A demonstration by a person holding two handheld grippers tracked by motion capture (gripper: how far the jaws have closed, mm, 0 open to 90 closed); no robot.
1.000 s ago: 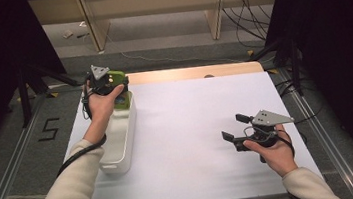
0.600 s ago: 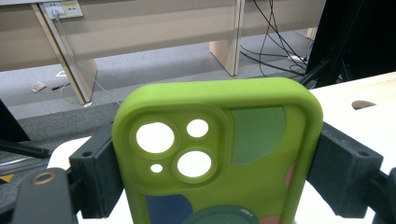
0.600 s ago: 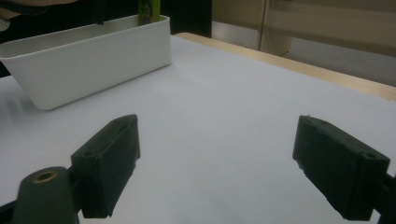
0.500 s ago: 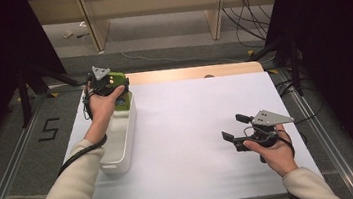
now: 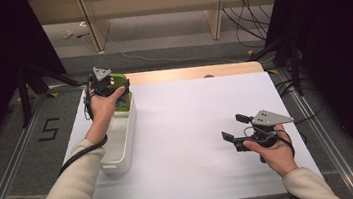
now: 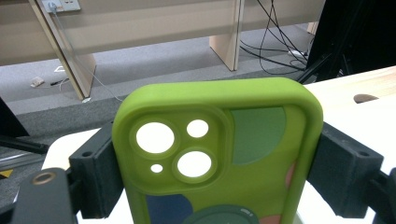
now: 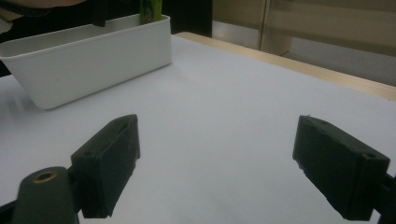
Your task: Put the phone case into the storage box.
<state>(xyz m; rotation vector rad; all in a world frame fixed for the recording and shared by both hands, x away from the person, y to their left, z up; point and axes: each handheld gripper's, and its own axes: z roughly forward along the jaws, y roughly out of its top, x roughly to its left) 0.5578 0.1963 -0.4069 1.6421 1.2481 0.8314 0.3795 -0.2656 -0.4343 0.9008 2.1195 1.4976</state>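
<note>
L gripper (image 5: 110,84) has the phone case (image 6: 219,154) clamped across its width, one jaw on each long edge, pads pressed flat to the sides. Makes sense imo: gripping by the edges keeps the case upright, so it can go into the narrow white bin (image 5: 119,141) end first. In the high view the case sits over the far end of the bin, w/ its lower part down inside or right at the rim; can't tell if it touches the bottom. The right gripper view backs that up: a green strip pokes up from behind the bin's far wall.

From the left gripper view the case stands dead centre btwn the jaws, back side facing the lens, camera cutouts at top left, its top end well past the jaw tips. Lower end is cut off by the frame.

R gripper (image 5: 239,133) hangs just above the white table (image 5: 190,108) on the person's right side, well apart from the bin. Jaws spread wide, nothing btwn them, just bare tabletop. Prob parked there to stay out of the way while the L hand does the work
</note>
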